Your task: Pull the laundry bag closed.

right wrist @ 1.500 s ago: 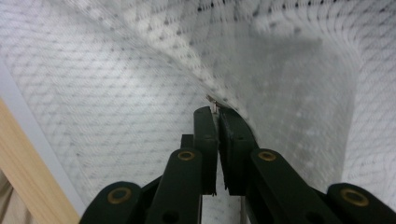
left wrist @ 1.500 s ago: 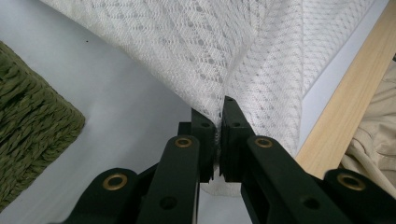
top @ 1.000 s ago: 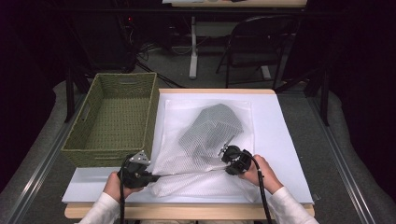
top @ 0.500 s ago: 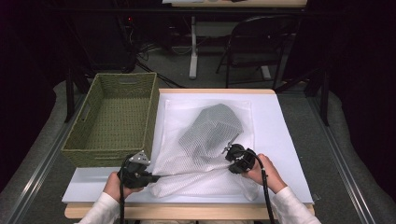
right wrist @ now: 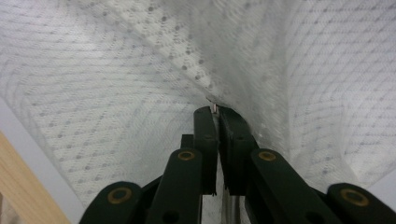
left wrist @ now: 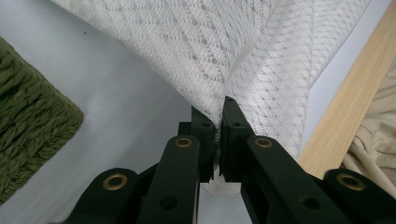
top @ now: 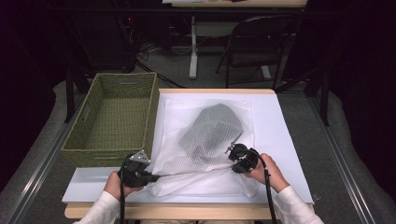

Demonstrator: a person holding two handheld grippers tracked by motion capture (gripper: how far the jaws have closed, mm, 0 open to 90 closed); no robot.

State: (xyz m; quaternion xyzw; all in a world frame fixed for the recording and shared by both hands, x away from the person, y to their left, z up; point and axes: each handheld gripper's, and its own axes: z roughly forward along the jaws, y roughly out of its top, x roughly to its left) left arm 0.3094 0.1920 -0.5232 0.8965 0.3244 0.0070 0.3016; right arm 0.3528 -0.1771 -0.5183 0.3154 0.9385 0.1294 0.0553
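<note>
From above, we see the white mesh laundry bag [top: 205, 140], with a grey garment [top: 212, 128] inside, lying on the desk [top: 289, 130] beside the green wicker basket [top: 114, 116]. Our left gripper [top: 152, 176] and right gripper [top: 232, 158] pinch its near edge. In the left gripper view, the fingers [left wrist: 203, 128] clamp mesh. In the right gripper view, the fingers [right wrist: 205, 126] clamp mesh at a small metal piece.

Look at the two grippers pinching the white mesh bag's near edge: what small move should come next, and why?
Probably the right gripper should keep drawing the zipper pull away from the left gripper. Both are shut on the mesh bag, the left pinning the end of its edge. A thin metal piece, likely the pull, shows between the right jaws. The grey garment already lies inside.
</note>
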